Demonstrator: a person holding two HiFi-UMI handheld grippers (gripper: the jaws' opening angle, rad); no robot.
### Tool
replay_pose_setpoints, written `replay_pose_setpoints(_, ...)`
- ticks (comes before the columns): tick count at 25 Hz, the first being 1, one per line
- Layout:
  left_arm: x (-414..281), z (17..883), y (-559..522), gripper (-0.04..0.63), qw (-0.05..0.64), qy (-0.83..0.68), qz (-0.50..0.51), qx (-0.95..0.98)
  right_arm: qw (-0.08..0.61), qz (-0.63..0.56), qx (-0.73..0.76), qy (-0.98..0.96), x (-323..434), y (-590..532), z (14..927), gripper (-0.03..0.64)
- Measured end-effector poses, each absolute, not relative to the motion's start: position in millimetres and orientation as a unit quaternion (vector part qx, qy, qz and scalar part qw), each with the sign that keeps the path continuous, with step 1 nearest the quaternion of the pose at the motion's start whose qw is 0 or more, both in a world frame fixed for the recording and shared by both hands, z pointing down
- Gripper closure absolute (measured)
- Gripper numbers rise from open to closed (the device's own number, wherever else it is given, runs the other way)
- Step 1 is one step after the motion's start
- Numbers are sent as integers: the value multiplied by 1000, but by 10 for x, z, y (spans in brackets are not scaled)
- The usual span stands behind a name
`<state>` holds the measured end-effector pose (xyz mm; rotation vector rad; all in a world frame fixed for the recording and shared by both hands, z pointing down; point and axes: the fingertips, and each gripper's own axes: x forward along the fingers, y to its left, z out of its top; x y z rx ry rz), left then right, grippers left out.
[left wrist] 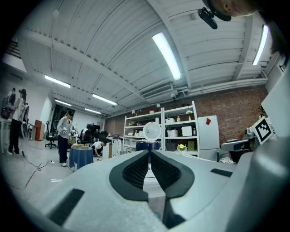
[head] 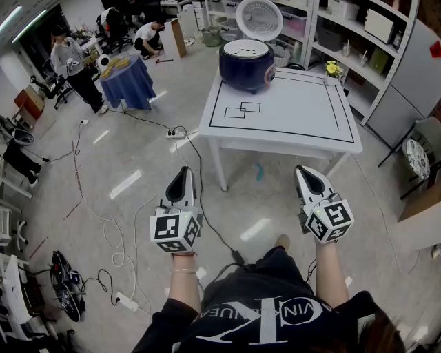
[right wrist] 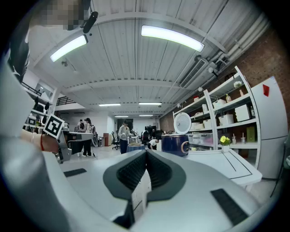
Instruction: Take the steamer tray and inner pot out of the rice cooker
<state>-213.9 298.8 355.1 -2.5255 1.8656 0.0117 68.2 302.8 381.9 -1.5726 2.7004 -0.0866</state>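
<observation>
The rice cooker [head: 247, 65] is seen at the far left corner of the worktop [head: 289, 114], its lid [head: 259, 17] raised and the white steamer tray [head: 246, 48] seated in its mouth; the inner pot beneath cannot be made out. It lies well ahead, between both arms, neither clearly nearer. The left hand-held gripper [head: 184, 172] and right hand-held gripper [head: 304, 172] are held level, jaws pressed together on nothing

Before you: one white square table [head: 289, 138] marked with a black rectangular outline, and a small pot of yellow flowers [head: 333, 68] by its far right corner. To your left you have one round table draped in blue cloth [head: 129, 84] and a white power strip [head: 176, 132] with black cables on the grey floor [head: 103, 179]. Behind the square table stands white metal shelving [head: 344, 31].
</observation>
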Motion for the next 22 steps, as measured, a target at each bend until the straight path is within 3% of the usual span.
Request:
replay_pose_setpoints(21, -2395, 3659, 2922, 571, -24, 597, 23, -801, 11, -48, -515, 856, 577, 2886, 3944, 618)
replay_pose_setpoints(22, -2407, 3662, 2908, 569, -27, 597, 27, -802, 17, -54, -516, 855, 594, 2874, 3945, 566)
